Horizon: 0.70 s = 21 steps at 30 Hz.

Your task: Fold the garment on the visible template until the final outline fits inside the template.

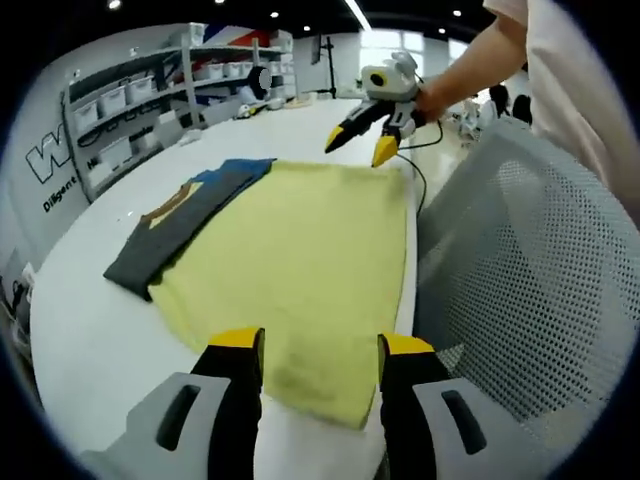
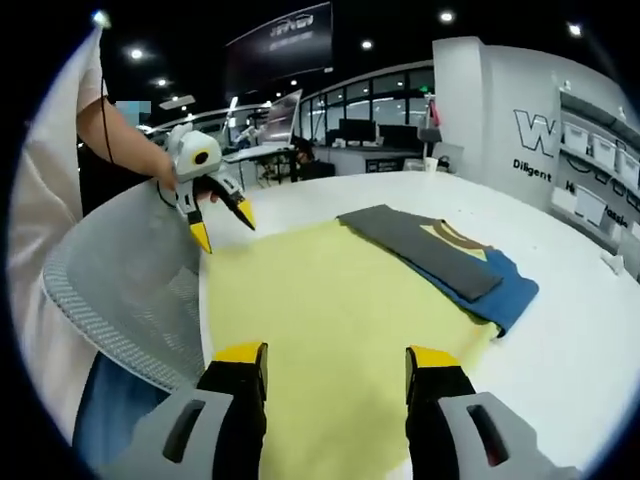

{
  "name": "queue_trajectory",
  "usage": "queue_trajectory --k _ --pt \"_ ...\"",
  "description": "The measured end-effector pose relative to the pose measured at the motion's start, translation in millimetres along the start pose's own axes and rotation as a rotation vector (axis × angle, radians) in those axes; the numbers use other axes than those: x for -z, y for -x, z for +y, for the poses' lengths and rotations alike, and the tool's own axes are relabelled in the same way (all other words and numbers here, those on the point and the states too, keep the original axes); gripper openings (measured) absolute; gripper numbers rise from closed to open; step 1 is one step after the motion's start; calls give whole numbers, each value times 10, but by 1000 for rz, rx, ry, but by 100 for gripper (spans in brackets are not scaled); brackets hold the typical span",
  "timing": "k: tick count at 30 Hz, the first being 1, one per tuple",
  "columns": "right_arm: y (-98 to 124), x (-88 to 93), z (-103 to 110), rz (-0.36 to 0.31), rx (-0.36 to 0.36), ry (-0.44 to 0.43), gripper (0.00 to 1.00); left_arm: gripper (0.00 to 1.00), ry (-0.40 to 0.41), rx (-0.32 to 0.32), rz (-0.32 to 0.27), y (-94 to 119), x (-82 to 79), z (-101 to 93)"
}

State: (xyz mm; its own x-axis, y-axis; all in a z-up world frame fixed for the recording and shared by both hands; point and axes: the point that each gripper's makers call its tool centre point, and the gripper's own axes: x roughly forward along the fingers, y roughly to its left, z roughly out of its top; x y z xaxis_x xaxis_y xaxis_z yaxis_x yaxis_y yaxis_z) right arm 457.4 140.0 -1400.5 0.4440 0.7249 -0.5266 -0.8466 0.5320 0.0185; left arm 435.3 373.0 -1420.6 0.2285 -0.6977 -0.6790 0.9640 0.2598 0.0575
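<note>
On the white table, yellow garment lies flat

A white tabletop with a rounded edge is seen in both views. In the left gripper view, grey shelving stocked with white bins is set against a wall at 10 o'clock, and dark lettering is printed lower on that wall. A grey mesh chair back is placed at 3 o'clock. In the right gripper view, round ceiling lights are lit at 12 o'clock, and desks with monitors are ranged before windows below them.
</note>
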Motion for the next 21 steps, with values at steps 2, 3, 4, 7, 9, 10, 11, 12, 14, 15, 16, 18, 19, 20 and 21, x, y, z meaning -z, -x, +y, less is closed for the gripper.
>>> queue_trajectory --k 2,3,4,7,9,10,11,12,14,15,16,18,19,20,21 --pt "26 61 38 13 -9 12 49 42 6 6 17 30 91 -24" --pt "50 136 63 27 -18 11 48 42 7 8 19 39 113 -29" --pt "56 153 69 29 -21 10 47 42 4 10 26 54 145 -38" --pt "115 306 135 53 -42 11 42 42 -2 9 45 72 186 -19" --pt "156 405 194 90 -58 39 40 42 -11 12 48 76 188 -16" --pt "169 429 209 94 -60 39 38 41 -31 18 65 77 221 -20" --pt "180 445 217 95 -61 38 38 41 -43 19 75 76 244 -20" --pt "201 469 244 103 -67 45 38 41 -43 23 83 79 268 -23" --pt "215 504 258 116 -73 58 37 40 -43 25 82 92 276 -27" --pt "223 527 270 124 -76 70 37 40 -41 23 86 99 293 -15" --pt "233 564 273 138 -80 82 36 40 -39 21 85 103 299 -7" --pt "243 566 285 139 -83 84 36 39 -39 25 86 100 302 -4" --pt "252 579 295 146 -86 92 35 39 -49 29 93 94 316 -3" --pt "261 593 307 151 -89 96 35 38 -56 35 98 92 327 -10" --pt "271 611 310 157 -91 100 34 38 -72 42 106 92 341 -23"
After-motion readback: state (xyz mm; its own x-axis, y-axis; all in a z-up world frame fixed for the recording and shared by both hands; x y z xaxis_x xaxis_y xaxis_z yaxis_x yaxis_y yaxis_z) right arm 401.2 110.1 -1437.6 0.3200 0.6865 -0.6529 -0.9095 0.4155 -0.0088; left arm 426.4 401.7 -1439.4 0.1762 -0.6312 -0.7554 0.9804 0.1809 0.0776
